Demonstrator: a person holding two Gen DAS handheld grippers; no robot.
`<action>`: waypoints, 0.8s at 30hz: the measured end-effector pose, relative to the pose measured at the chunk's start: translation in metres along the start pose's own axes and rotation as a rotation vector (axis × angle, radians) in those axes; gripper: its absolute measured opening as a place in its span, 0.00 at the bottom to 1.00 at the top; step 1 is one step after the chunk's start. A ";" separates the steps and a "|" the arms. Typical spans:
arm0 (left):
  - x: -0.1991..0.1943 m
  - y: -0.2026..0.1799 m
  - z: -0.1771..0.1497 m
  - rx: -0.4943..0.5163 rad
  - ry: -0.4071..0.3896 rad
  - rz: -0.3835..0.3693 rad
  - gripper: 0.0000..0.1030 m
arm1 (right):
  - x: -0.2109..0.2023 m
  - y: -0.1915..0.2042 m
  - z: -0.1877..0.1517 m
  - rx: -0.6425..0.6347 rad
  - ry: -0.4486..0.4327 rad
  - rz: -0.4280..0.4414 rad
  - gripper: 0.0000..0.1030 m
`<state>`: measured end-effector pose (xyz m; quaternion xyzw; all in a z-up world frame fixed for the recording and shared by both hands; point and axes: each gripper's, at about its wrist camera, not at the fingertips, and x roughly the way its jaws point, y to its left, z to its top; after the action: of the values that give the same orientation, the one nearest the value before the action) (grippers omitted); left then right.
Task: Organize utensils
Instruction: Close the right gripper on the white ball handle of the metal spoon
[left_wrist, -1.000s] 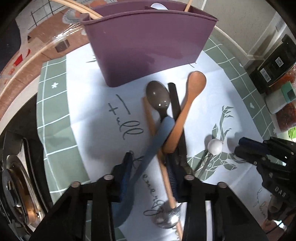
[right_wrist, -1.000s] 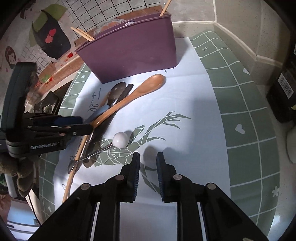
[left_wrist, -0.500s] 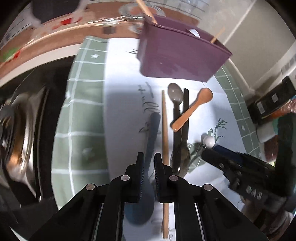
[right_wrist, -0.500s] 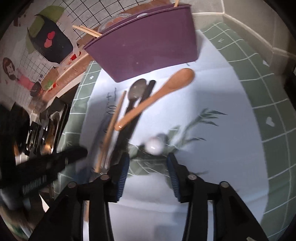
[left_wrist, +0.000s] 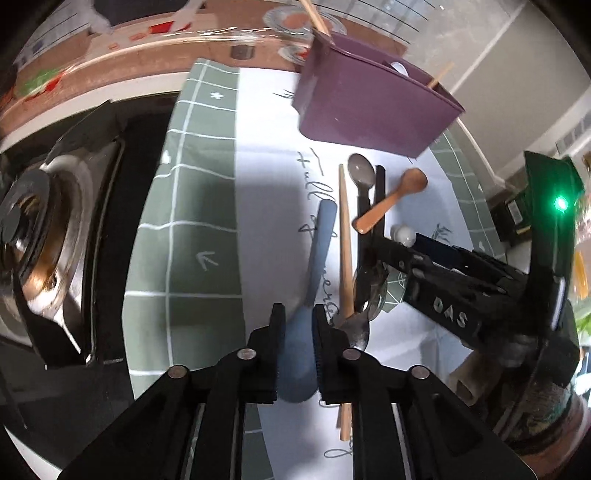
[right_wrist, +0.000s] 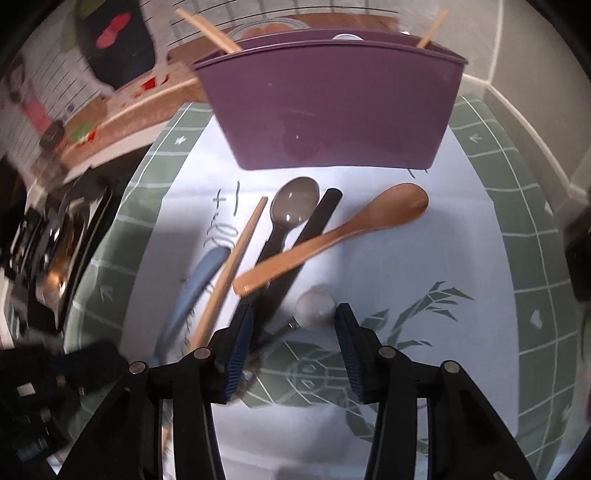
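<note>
The left gripper (left_wrist: 298, 347) clamps the blue utensil (left_wrist: 320, 251). The right gripper (right_wrist: 293, 343) gapes wide around a white-knobbed utensil (right_wrist: 314, 306). Just beyond lie the wooden spoon (right_wrist: 332, 236), chopstick (right_wrist: 231, 269) and grey spoon (right_wrist: 291, 210), all near the purple utensil holder (right_wrist: 332, 103).

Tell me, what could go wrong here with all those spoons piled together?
1. The left hand-held gripper is shut on the blue utensil, which lies right beside the wooden chopstick; lifting might drag that along.
2. The right hand-held gripper is open around the white-ended utensil; its round end could slip out.
3. The wooden spoon rests across the black utensils and may shift.
</note>
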<state>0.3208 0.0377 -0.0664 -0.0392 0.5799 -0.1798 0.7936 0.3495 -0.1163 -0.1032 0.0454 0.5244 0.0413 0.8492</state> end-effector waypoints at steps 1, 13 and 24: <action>0.002 -0.003 0.003 0.014 0.006 0.006 0.23 | -0.003 -0.003 -0.003 -0.017 -0.001 0.007 0.41; 0.047 -0.030 0.051 0.142 0.088 0.117 0.30 | -0.029 -0.072 -0.026 -0.015 -0.018 0.067 0.39; 0.058 -0.050 0.054 0.182 0.046 0.167 0.14 | -0.061 -0.092 -0.046 0.069 -0.041 0.165 0.47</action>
<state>0.3751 -0.0360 -0.0883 0.0855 0.5806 -0.1659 0.7925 0.2827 -0.2132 -0.0808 0.1185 0.5024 0.0923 0.8515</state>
